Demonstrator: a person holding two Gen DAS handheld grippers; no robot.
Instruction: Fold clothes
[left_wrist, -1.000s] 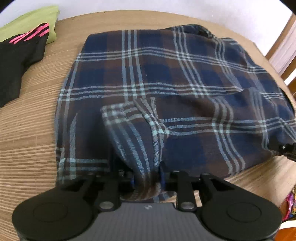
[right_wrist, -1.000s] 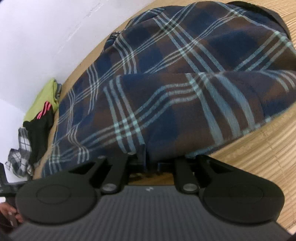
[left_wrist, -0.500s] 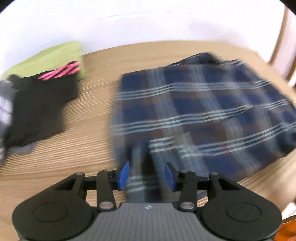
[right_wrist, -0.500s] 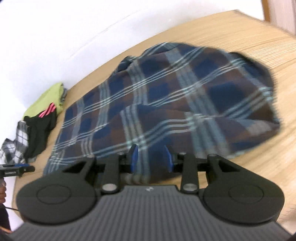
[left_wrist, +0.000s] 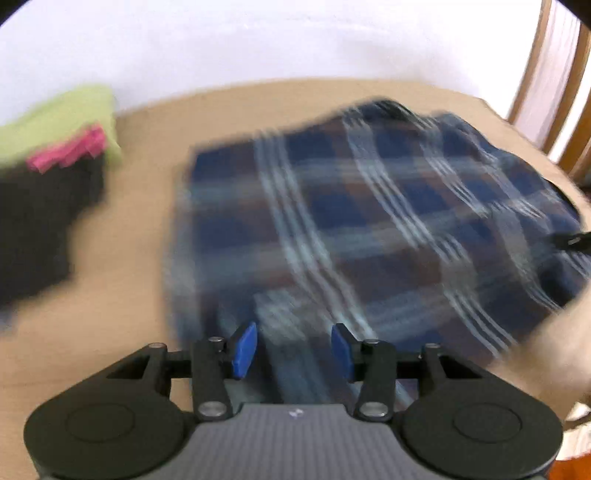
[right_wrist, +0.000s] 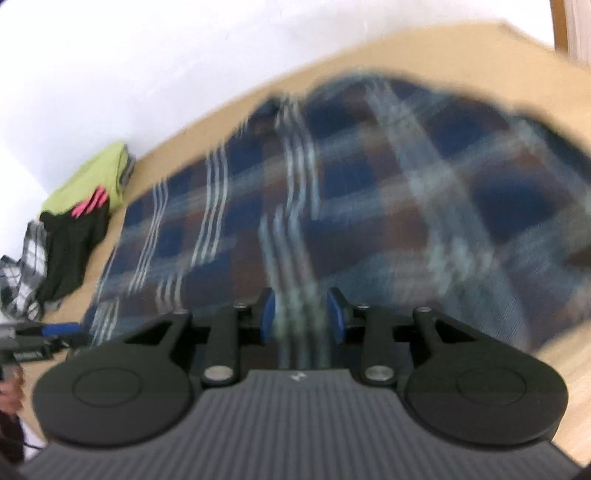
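Observation:
A navy and brown plaid shirt (left_wrist: 369, 221) lies folded on the wooden table (left_wrist: 140, 229); it also shows in the right wrist view (right_wrist: 351, 206). Both views are blurred by motion. My left gripper (left_wrist: 293, 349) is open above the shirt's near edge, its blue pads apart and holding nothing. My right gripper (right_wrist: 301, 314) is open too, raised over the near edge of the shirt, with cloth seen through the gap but not gripped.
A pile of other clothes sits at the table's left: a lime green garment (left_wrist: 70, 118), a black one with pink stripes (left_wrist: 44, 206) and a checked grey one (right_wrist: 26, 266). A white wall stands behind. Wooden chair rails (left_wrist: 554, 88) are at the far right.
Both grippers were shut on the shirt's edge a second ago; they opened, let the cloth drop, and have pulled back and up from the shirt.

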